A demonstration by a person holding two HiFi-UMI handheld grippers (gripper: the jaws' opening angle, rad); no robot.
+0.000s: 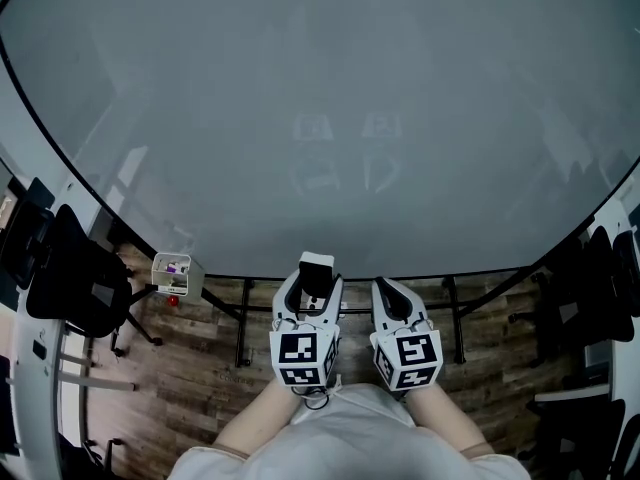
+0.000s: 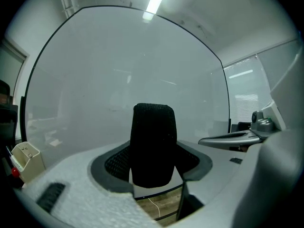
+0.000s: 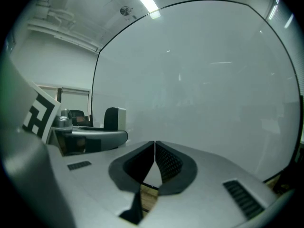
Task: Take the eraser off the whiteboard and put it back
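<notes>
Clamping the eraser (image 2: 153,144) — left gripper (image 1: 317,281) — before the whiteboard (image 1: 320,118)

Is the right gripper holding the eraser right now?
No, the right gripper has its jaws closed together on nothing; the eraser sits between the jaws of the left gripper.
</notes>
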